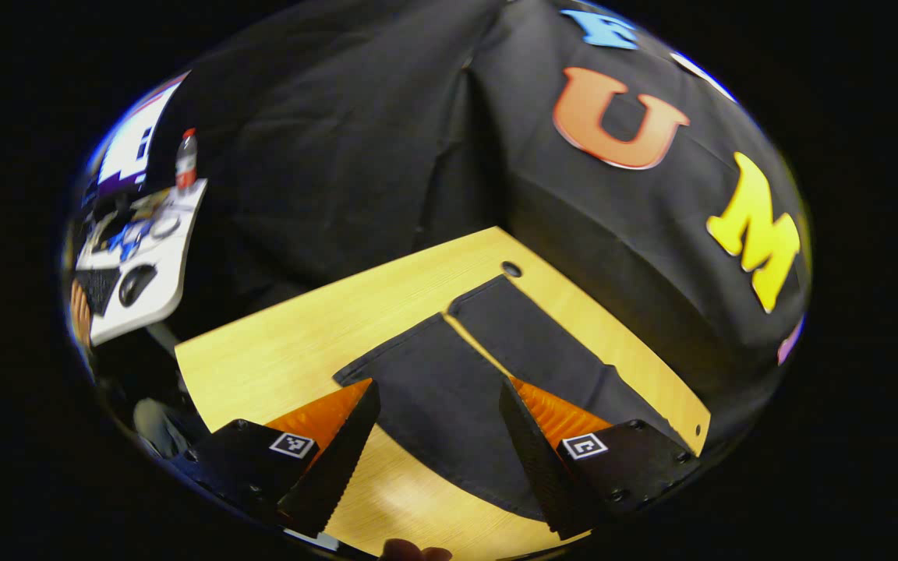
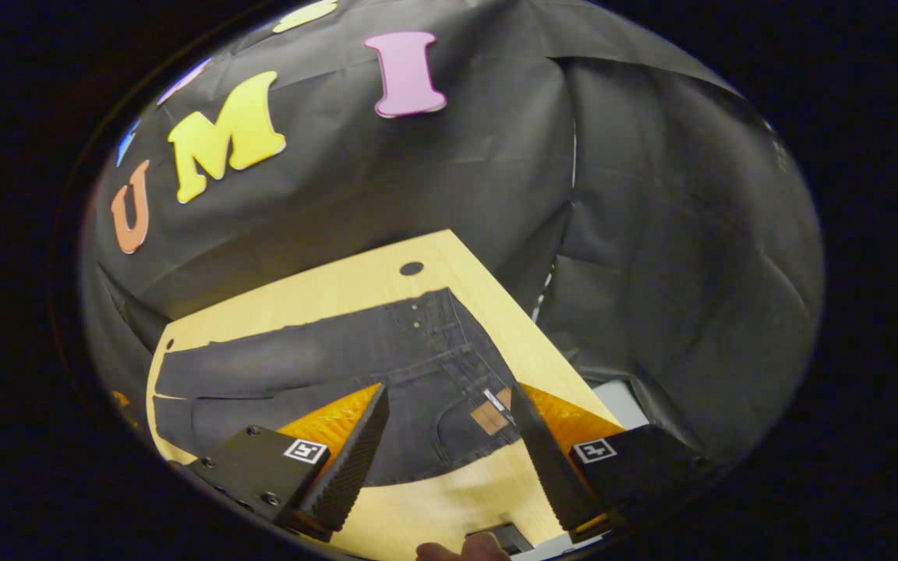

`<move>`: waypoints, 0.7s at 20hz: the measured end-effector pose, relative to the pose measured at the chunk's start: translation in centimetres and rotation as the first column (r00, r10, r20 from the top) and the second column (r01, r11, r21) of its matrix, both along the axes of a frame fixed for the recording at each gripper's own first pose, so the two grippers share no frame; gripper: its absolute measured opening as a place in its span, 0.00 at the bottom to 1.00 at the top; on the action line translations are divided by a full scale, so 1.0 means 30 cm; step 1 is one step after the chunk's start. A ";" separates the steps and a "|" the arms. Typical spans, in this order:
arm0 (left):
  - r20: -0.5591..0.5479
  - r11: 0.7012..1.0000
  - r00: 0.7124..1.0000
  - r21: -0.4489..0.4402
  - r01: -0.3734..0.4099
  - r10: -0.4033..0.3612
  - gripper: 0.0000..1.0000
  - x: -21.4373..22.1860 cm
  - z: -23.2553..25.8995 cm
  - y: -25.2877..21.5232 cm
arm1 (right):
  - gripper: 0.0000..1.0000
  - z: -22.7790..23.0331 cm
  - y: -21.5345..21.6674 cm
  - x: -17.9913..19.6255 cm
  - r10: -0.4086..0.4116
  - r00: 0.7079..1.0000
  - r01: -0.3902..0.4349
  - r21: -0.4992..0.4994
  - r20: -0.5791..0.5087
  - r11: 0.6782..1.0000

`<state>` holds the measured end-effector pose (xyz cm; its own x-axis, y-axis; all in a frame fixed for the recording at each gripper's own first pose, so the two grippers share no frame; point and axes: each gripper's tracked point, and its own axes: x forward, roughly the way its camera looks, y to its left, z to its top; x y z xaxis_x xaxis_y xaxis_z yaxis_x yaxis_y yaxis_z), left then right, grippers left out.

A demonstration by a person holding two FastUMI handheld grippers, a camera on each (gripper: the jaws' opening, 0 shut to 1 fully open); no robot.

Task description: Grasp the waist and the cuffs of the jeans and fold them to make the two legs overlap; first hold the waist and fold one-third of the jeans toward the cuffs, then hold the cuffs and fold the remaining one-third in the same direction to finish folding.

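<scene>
Dark denim jeans (image 2: pixel 324 374) lie flat, both legs spread, on the wooden table (image 1: pixel 277 351). Left gripper (image 1: pixel 437 460) hangs above the cuffs (image 1: pixel 449 327), fingers apart; right gripper (image 2: pixel 449 460) above the waist (image 2: pixel 488 374), also spread wide

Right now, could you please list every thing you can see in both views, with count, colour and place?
jeans: one pair, dark grey, spread flat on the table, legs apart; waist under the right claw, cuffs under the left claw
table: one, light wood, in front of the black cloth wall
cable hole: one, dark, in the table beyond the cuffs
side desk: one, white, far left in the left gripper view, cluttered with small items
bottle: one, red cap, on the side desk
left claw: one, open, above the cuff end
right claw: one, open, above the waist end
</scene>
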<state>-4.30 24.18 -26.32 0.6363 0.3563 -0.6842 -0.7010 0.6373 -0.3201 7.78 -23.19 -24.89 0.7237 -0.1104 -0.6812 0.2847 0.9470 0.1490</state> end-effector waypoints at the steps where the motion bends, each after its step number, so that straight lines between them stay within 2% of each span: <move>1: -0.021 0.997 0.999 -0.063 -0.050 0.049 0.99 -0.016 -0.045 0.039 | 0.98 -0.025 -0.002 -0.004 -0.015 0.999 0.015 0.014 -0.028 1.000; 3: -0.037 0.971 0.990 -0.194 -0.137 0.132 0.99 -0.013 -0.142 0.110 | 0.98 -0.061 -0.004 -0.011 -0.063 0.995 0.067 0.051 -0.076 0.996; 4: -0.044 0.950 0.986 -0.266 -0.166 0.160 0.99 -0.005 -0.183 0.139 | 0.98 -0.075 -0.009 -0.015 -0.086 0.992 0.092 0.067 -0.093 0.994; 6: -0.097 0.901 0.978 -0.382 -0.207 0.184 0.99 -0.001 -0.245 0.159 | 0.99 -0.092 -0.008 -0.020 -0.109 0.987 0.119 0.080 -0.119 0.990; 7: -0.136 0.880 0.971 -0.412 -0.234 0.195 0.99 -0.010 -0.267 0.163 | 1.00 -0.092 -0.009 -0.015 -0.110 0.986 0.121 0.081 -0.128 0.989; 9: -0.187 0.854 0.959 -0.440 -0.277 0.214 1.00 -0.009 -0.290 0.182 | 0.98 -0.093 -0.011 -0.008 -0.118 0.983 0.130 0.080 -0.141 0.988; 11: -0.207 0.845 0.953 -0.445 -0.295 0.223 0.99 0.008 -0.309 0.217 | 0.98 -0.114 -0.020 -0.003 -0.132 0.978 0.147 0.089 -0.163 0.985; 14: -0.249 0.846 0.949 -0.447 -0.291 0.195 0.99 0.041 -0.329 0.232 | 1.00 -0.167 -0.044 -0.007 -0.163 0.962 0.191 0.113 -0.220 0.975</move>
